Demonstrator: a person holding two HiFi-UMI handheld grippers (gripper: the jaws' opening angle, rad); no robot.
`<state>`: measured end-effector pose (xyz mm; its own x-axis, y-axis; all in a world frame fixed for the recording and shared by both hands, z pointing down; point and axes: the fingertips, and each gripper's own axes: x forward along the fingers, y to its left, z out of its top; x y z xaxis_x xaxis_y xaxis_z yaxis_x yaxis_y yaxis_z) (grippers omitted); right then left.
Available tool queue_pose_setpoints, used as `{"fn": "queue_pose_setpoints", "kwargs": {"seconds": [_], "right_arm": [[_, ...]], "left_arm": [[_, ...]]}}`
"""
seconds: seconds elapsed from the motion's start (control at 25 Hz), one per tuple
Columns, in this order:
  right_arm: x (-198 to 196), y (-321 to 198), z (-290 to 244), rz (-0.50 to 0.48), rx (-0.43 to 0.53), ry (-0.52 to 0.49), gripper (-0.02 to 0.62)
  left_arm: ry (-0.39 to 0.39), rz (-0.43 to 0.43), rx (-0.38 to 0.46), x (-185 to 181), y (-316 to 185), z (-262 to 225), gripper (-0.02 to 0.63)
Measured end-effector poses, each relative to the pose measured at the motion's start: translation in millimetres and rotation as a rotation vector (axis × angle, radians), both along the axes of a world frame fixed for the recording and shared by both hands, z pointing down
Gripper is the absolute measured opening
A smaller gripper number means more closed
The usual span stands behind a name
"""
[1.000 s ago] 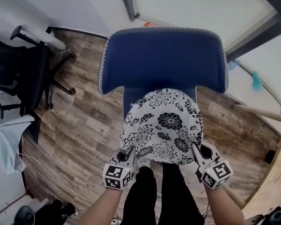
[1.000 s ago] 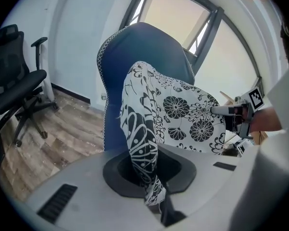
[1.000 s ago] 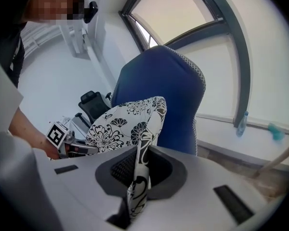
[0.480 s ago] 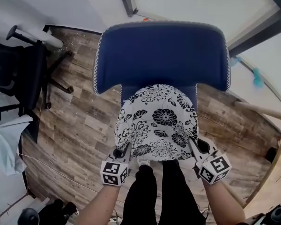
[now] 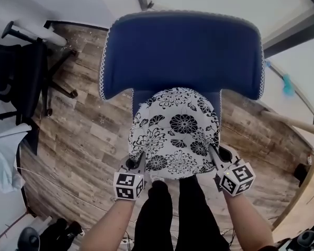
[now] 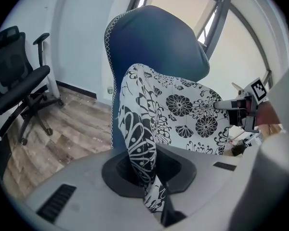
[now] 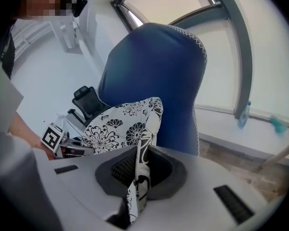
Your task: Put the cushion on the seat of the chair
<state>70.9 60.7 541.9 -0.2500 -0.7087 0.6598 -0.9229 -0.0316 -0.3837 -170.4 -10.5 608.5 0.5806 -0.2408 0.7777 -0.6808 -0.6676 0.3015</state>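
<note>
- Since the earlier frame, the cushion (image 5: pixel 174 132) and both grippers have come down toward the blue chair (image 5: pixel 183 51). The chair's backrest now fills more of the head view.
- Left gripper (image 5: pixel 137 163): jaws closed on the cushion's near-left corner. In the left gripper view the patterned fabric is pinched between the jaws, with a fold hanging below them.
- Right gripper (image 5: pixel 214 158): jaws closed on the cushion's near-right corner. In the right gripper view a thin fold of the fabric is clamped between them.
- Cushion: white with a black floral print, spread out between the two grippers. In the head view it lies directly in front of the chair's backrest and covers most of the seat.
- The cushion's far edge is close against the backrest. Only a narrow strip of blue seat shows at its far-left corner.
- It cannot be determined whether the cushion rests on the seat.
- Person's legs (image 5: pixel 178 213): in dark trousers, at the front of the chair between the two grippers.
- Black office chair (image 5: pixel 21 77): well to the left of the blue chair, on the wood-plank floor (image 5: pixel 83 140).
</note>
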Motion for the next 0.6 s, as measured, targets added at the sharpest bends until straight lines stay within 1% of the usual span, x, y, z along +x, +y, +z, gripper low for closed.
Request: {"fn": "queue_pose_setpoints", "kwargs": {"seconds": [0.2,0.36,0.4,0.48,0.52,0.6], "right_arm": [[10,6,22,0.074,-0.043,-0.031,0.037],[16,6,30,0.118,-0.056,-0.030,0.037],[17,6,31,0.127,-0.058,-0.033,0.037],[19,6,30,0.129,-0.057,-0.035,0.037],[20,7,30,0.125,-0.056,-0.033,0.037],[20,8,30,0.119,-0.056,-0.026,0.037]], "left_arm": [[-0.013,-0.010,-0.032,-6,5,9,0.025],[-0.035,-0.007,-0.013,-12,1,14,0.032],[-0.053,-0.019,-0.019,-16,-1,18,0.045],[-0.090,-0.058,-0.047,-23,-3,24,0.100],[-0.100,-0.067,-0.054,-25,-4,26,0.112],[-0.105,-0.057,-0.038,-27,-8,26,0.135]]}}
